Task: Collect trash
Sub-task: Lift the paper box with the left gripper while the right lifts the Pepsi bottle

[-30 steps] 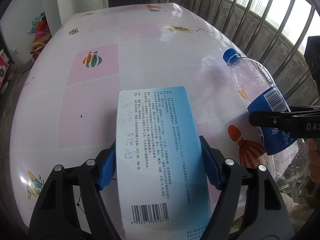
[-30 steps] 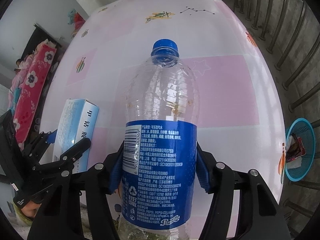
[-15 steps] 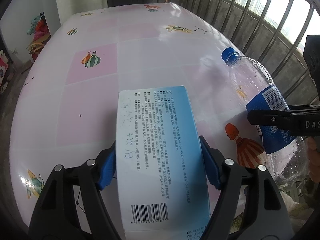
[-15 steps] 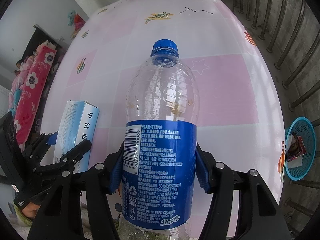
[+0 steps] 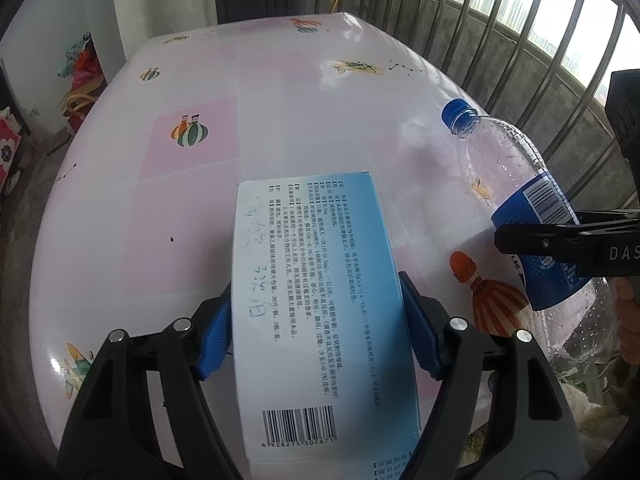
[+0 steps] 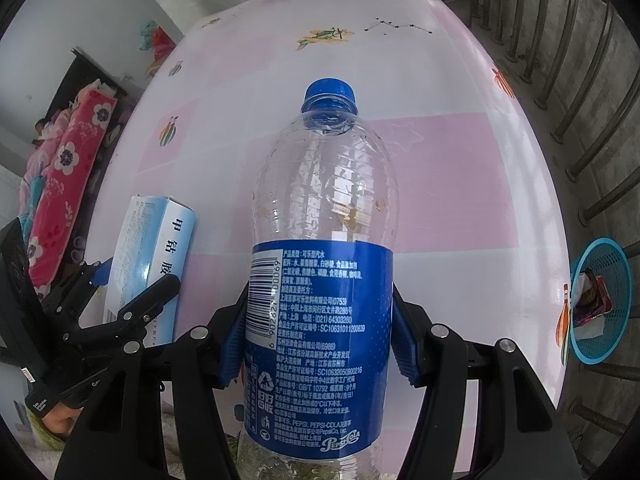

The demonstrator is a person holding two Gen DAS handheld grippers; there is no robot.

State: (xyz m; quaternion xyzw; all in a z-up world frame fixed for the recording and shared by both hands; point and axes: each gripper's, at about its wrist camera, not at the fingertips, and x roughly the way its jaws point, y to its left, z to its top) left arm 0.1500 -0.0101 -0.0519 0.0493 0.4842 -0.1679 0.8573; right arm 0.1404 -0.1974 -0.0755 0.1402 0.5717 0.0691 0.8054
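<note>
- the box [image 5: 320, 312] is a long blue-and-white carton; its long axis runs straight out from the left gripper [image 5: 318, 326], barcode end nearest the camera, far end out over the table [image 5: 280, 120].
- the bottle [image 6: 324, 264] is clear plastic with a blue label; it points forward out of the right gripper [image 6: 318, 338], its blue cap [image 6: 330, 94] at the far end and its base toward the camera.
- in the left view the bottle [image 5: 532, 220] lies on a slant, cap [image 5: 456, 112] up and to the left, just to the right of the box.
- the left gripper's blue pads [image 5: 214, 338] press on both long sides of the box, clamped on it above the tabletop.
- the right gripper's pads [image 6: 404, 346] squeeze the labelled middle of the bottle, clamped on it.
- both grippers sit side by side near the table's near edge; in the right view the left gripper [image 6: 132, 300] and box [image 6: 156, 252] show at the lower left.
- the pink-and-white tabletop ahead is bare but for its printed pictures.
- a metal railing [image 5: 520, 28] runs just beyond the table's right edge.
- a blue basket [image 6: 600, 300] with wrappers inside stands on the floor beyond that right edge, below table level.
</note>
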